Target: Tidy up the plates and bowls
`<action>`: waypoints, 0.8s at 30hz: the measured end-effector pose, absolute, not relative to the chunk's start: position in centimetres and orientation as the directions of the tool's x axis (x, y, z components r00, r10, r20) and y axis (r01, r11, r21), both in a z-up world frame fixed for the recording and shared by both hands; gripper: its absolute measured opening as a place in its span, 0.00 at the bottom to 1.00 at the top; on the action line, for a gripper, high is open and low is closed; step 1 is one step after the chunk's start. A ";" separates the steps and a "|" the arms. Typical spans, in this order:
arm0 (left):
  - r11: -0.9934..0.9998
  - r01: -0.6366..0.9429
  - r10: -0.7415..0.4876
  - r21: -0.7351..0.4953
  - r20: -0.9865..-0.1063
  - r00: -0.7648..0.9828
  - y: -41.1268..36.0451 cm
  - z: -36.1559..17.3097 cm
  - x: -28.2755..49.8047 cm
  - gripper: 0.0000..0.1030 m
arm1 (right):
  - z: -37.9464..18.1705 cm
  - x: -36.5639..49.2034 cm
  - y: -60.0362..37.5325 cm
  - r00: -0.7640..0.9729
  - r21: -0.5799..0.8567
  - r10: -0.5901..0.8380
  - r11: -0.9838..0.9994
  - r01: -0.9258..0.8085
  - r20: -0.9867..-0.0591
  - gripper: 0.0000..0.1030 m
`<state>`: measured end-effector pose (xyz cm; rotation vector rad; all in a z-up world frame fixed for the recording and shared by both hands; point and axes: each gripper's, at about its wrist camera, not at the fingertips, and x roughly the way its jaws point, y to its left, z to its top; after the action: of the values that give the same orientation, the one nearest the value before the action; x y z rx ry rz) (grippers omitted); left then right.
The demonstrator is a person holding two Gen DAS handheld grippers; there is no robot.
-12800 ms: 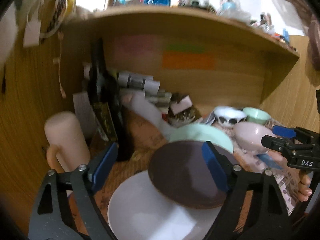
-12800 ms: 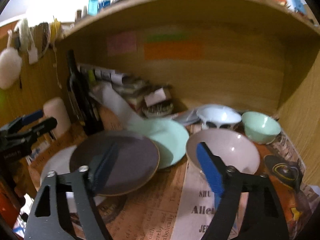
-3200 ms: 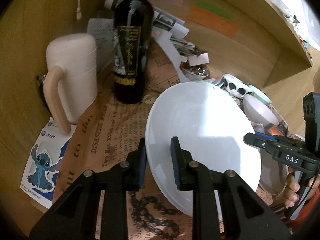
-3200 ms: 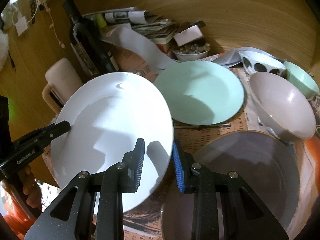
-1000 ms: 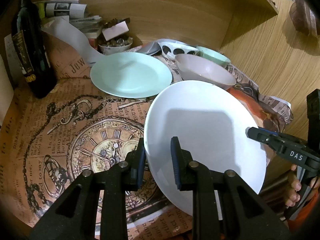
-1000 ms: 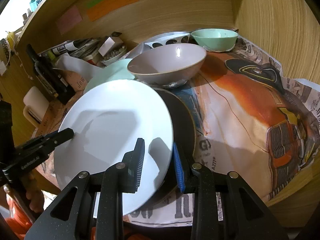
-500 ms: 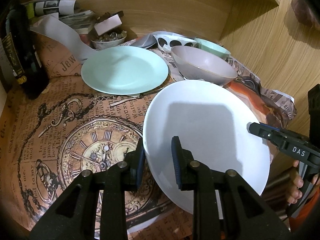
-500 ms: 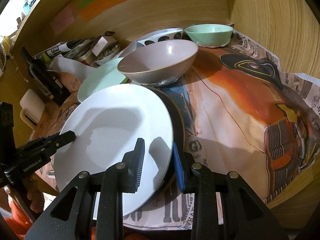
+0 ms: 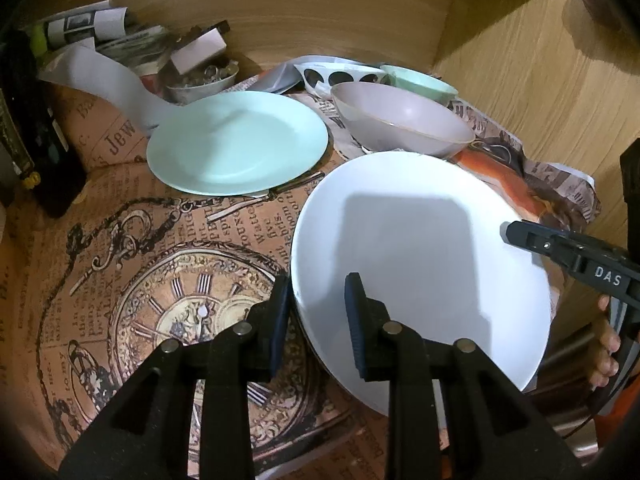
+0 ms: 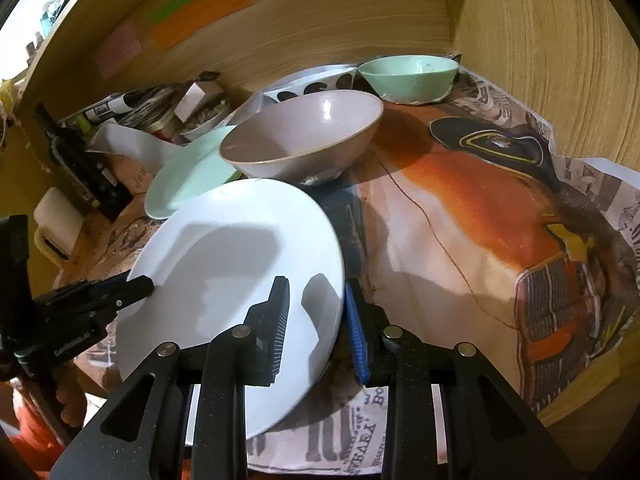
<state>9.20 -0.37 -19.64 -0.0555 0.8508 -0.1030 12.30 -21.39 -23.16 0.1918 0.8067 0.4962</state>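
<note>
Two grippers, left (image 9: 316, 316) and right (image 10: 316, 320), pinch my white plate (image 9: 420, 264); next, loosen both and leave it on the dark plate (image 10: 352, 232).

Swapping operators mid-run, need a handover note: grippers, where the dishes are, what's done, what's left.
Left gripper: clamped on the near rim of the white plate.
Right gripper: clamped on the opposite rim.
White plate: tilted, over the dark plate, not yet lying flat on it.
Mint plate: alone on the paper.
Pinkish bowl, spotted bowl and mint bowl: separate, at the back.
Done: nothing stacked yet.
Left: probably lower and release the white plate, add the mint plate, then nest the bowls.
</note>
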 end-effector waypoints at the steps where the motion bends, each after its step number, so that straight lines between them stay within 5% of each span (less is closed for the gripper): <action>1: 0.993 0.072 -0.116 -0.091 -0.747 0.655 -0.3 -19.6 9.2 0.26 | -23.2 12.4 -21.4 0.585 0.345 0.492 0.870 -0.351 -0.645 0.25; 17: 0.995 0.043 -0.092 -0.084 -0.730 0.678 1.1 -18.9 8.9 0.30 | -20.7 11.8 -21.1 0.655 0.246 0.471 0.879 -0.409 -0.591 0.28; 24: 0.996 -0.030 -0.034 -0.085 -0.657 0.753 3.9 -16.0 7.7 0.52 | -18.7 11.7 -19.3 0.658 0.224 0.518 0.848 -0.481 -0.547 0.39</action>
<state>7.69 3.94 -16.02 -0.0925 0.7179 -0.0021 11.65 -19.31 -18.72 0.0614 0.6384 0.5659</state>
